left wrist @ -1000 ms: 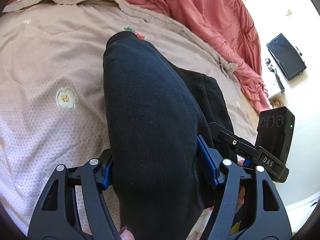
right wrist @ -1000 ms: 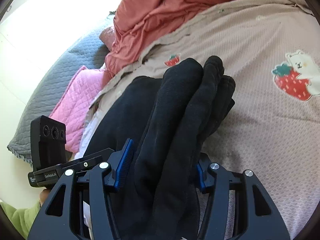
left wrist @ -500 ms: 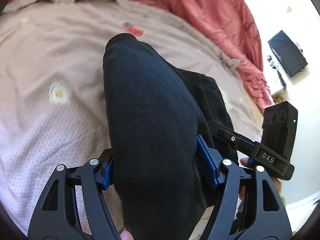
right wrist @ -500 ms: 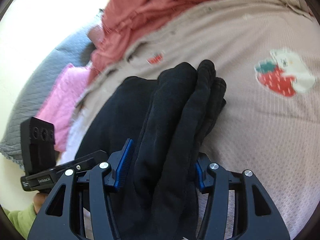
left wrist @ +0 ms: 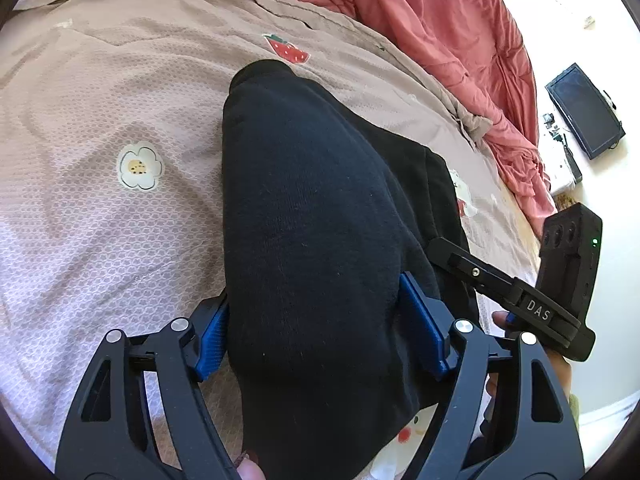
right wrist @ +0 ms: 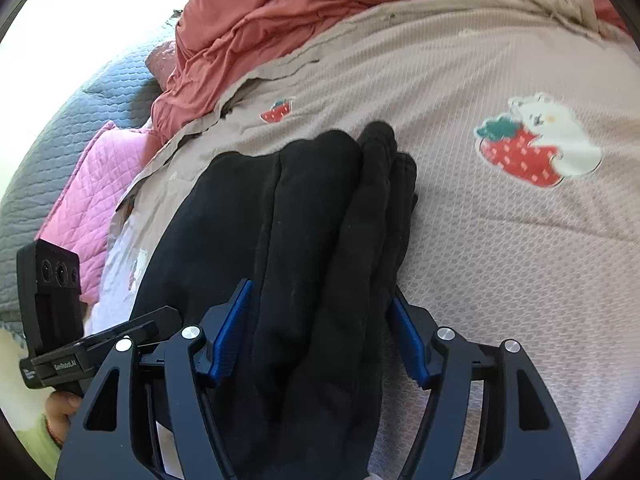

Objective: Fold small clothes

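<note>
The left tool (left wrist: 316, 332) straddles a thick roll of the black garment (left wrist: 312, 216), its jaws opening; the blue pads (left wrist: 420, 320) sit at the cloth's flanks, and whether they still press I cannot tell for sure, though the roll bulges between them. The right tool (right wrist: 316, 328) straddles the other end, where the garment (right wrist: 320, 220) shows several stacked folds; its jaws are opening too, and the right pad stands just clear of the cloth, so I judge this grip let go. The garment lies on the bed (right wrist: 500, 260), on the strawberry-print cover, bundled and already folded more than once; the fold looks close to done, with only the release and perhaps a smoothing left. A red quilt (left wrist: 440, 20) is heaped behind; no basket, box or other container shows, so nothing is stowed.
</note>
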The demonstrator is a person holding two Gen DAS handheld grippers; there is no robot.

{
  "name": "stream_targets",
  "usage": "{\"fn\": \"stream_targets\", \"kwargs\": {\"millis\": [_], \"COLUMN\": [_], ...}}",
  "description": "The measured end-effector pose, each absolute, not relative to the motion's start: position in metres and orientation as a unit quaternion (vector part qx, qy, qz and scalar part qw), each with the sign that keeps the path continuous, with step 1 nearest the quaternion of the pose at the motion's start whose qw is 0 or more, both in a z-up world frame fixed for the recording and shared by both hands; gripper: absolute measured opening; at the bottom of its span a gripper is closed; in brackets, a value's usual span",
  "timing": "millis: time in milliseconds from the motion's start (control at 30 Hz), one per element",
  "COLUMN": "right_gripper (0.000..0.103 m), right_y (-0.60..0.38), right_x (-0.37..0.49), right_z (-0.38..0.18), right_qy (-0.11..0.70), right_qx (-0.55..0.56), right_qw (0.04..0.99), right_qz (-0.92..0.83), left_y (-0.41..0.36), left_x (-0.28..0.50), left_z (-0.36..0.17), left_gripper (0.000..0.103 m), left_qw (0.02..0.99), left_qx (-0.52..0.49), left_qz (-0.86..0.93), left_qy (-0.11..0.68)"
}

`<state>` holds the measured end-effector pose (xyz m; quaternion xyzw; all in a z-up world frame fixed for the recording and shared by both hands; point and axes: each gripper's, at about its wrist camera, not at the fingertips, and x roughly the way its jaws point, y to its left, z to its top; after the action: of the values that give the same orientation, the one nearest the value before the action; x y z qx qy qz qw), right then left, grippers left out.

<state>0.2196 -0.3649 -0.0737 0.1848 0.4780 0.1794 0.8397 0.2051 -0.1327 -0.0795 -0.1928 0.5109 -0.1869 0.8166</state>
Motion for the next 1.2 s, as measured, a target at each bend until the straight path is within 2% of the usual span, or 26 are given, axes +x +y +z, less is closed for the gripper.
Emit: {"fn": "stream_targets", "kwargs": {"millis": [67,300,333,467,500,700,867,1033,1200], "right_gripper": [0.079,0.088,0.096,0.097,0.098,0.098,0.098,0.098,0.098], "right_y": [-0.365,-0.366,-0.366,-0.365,-0.364,-0.355,-0.345,-0.337,-0.331], "right_x": [0.215,0.193,0.188,0.175,0.171,0.141,0.114,0.077,0.051], "right_z": [-0.067,-0.039,-0.034,-0.019,-0.016,0.008,0.021,0.029,0.021], "right_qy": [0.468,0.402,0.386,0.340,0.330,0.259,0.239,0.244,0.313], "right_qx": [0.167,0.136,0.129,0.101,0.097,0.069,0.050,0.038,0.044], "right_qw": [0.851,0.894,0.903,0.928,0.934,0.961,0.969,0.968,0.949], "right_qz": [0.170,0.147,0.138,0.110,0.101,0.063,0.041,0.041,0.017], "left_y": [-0.132,-0.120,-0.118,-0.114,-0.113,-0.104,-0.103,-0.103,-0.102], "left_x": [0.204,0.193,0.192,0.182,0.179,0.155,0.128,0.102,0.078], "left_z": [-0.076,-0.053,-0.049,-0.023,-0.018,0.005,0.015,0.014,0.005], "left_gripper": [0.069,0.070,0.075,0.092,0.093,0.093,0.093,0.093,0.094], "left_qw": [0.818,0.835,0.838,0.860,0.865,0.890,0.901,0.904,0.896], "left_qx": [-0.190,-0.182,-0.179,-0.156,-0.150,-0.115,-0.091,-0.068,-0.066], "left_qz": [-0.184,-0.165,-0.162,-0.152,-0.148,-0.121,-0.112,-0.099,-0.091], "left_qy": [0.511,0.493,0.489,0.461,0.456,0.425,0.409,0.410,0.429]}}
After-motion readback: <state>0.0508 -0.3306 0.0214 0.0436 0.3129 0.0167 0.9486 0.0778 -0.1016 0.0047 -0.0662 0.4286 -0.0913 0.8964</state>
